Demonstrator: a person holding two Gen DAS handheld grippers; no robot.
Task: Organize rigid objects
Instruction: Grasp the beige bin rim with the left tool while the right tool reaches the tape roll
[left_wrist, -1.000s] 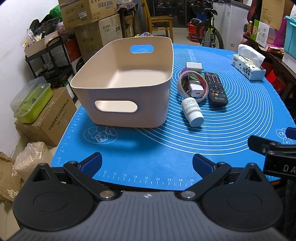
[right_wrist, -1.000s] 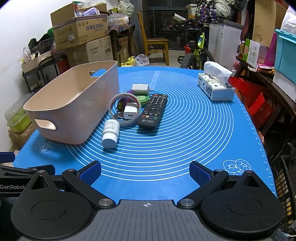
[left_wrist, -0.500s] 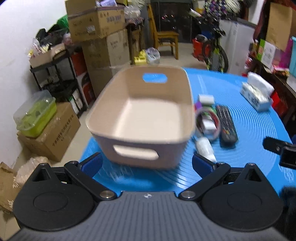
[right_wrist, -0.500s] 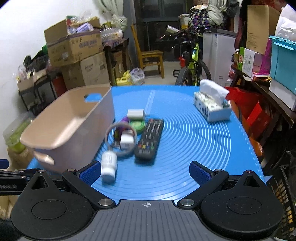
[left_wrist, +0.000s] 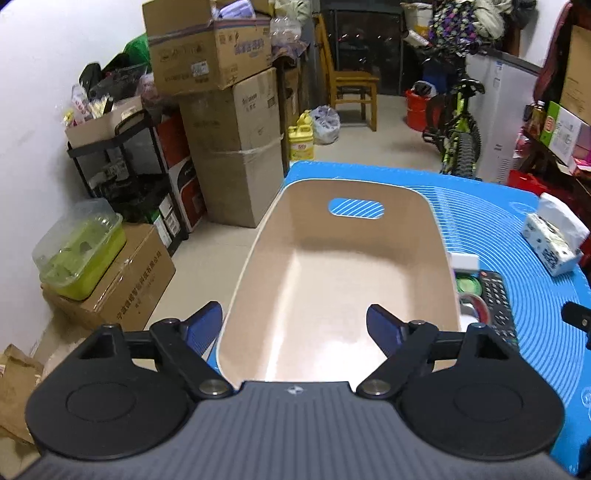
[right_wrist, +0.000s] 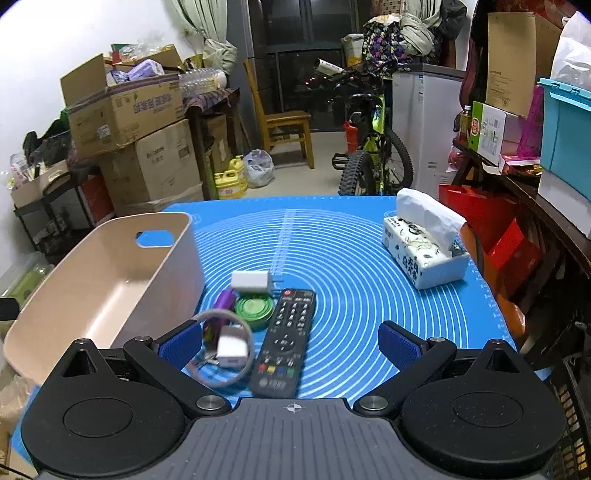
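An empty beige bin (left_wrist: 255, 251) with handle cut-outs stands on the left of the blue mat (left_wrist: 498, 221). My left gripper (left_wrist: 295, 326) hovers above the bin's near end. Its jaws are closing, and the pads press on nothing. Right of the bin lie a black remote (right_wrist: 286, 339), a white charger (right_wrist: 231, 349) inside a coiled cable, a green round tin (right_wrist: 255, 308), a purple item (right_wrist: 223, 301) and a white plug adapter (right_wrist: 251, 280). My right gripper (right_wrist: 290, 343) hangs open above the remote's near end and holds nothing.
A tissue pack (right_wrist: 424, 254) sits at the mat's right side. Stacked cardboard boxes (left_wrist: 229, 110), a black shelf rack (left_wrist: 122, 166) and a green lidded container (left_wrist: 81, 251) stand left of the table. A bicycle (right_wrist: 373, 147) and a chair (right_wrist: 284, 122) are behind it.
Both grippers have risen and moved forward over the table. The left one now hangs over the bin, with its fingers closer together. The white bottle has dropped out of view.
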